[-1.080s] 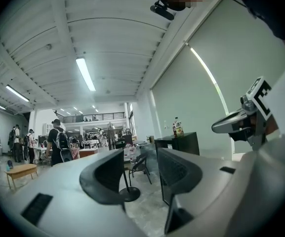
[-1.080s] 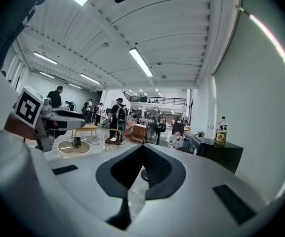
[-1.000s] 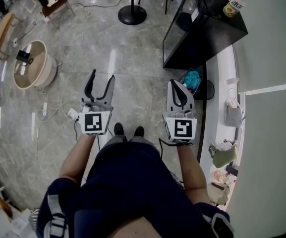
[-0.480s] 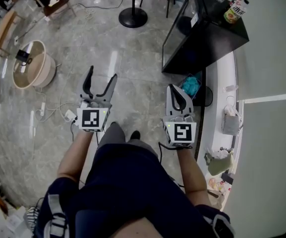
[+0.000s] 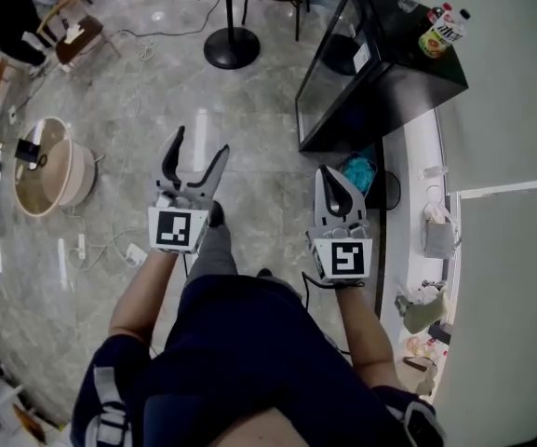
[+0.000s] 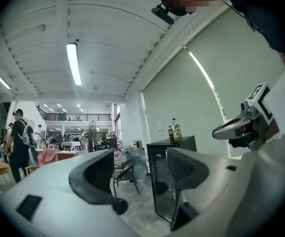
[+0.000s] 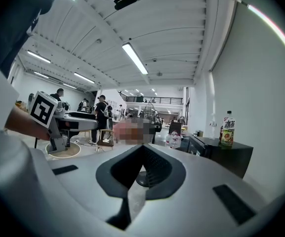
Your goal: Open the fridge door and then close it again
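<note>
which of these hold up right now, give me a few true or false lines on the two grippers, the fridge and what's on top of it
1. The left gripper has its jaws apart with nothing between them. True; they have just been opening.
2. The right gripper is clamped on the fridge. False: its jaws are shut on nothing, and it is held out over the floor, apart from the fridge.
3. Bottles stand on top of the fridge. True.
4. The fridge door is swung wide open. False: the glass door looks shut against the cabinet.
</note>
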{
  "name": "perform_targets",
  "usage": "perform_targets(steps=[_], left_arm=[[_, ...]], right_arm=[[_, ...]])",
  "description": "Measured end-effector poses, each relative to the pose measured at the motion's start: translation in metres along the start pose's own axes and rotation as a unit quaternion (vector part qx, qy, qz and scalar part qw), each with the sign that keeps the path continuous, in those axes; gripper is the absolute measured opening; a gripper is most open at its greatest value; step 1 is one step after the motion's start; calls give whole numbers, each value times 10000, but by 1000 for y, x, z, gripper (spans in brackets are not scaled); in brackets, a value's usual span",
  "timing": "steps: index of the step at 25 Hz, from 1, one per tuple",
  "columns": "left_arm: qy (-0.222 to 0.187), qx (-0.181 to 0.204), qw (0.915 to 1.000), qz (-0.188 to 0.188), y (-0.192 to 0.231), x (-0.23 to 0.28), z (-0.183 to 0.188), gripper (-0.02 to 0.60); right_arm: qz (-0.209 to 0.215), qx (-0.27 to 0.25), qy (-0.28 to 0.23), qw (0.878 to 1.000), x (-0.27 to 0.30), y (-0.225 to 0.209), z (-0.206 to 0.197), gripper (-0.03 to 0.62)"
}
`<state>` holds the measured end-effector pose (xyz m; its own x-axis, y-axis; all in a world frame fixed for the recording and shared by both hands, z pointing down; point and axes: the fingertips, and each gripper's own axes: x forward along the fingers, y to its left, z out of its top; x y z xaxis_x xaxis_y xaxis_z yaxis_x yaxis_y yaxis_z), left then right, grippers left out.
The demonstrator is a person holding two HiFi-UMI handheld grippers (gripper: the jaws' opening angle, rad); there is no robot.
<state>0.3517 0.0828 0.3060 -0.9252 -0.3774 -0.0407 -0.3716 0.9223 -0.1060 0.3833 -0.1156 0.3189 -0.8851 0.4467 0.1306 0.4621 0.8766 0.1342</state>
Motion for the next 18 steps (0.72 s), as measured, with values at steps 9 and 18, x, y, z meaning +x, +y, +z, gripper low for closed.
perform_targets(steps=[9,18], left_arm=[[-43,101,9914,-1305,98,157,-11,324],[-64,-64,9795,-2014,129,295,-40,324]], right_arm=[[-859,101,423,9954,170,-20,16,18],[-1409,145,629,9879,265,-72,2,18]])
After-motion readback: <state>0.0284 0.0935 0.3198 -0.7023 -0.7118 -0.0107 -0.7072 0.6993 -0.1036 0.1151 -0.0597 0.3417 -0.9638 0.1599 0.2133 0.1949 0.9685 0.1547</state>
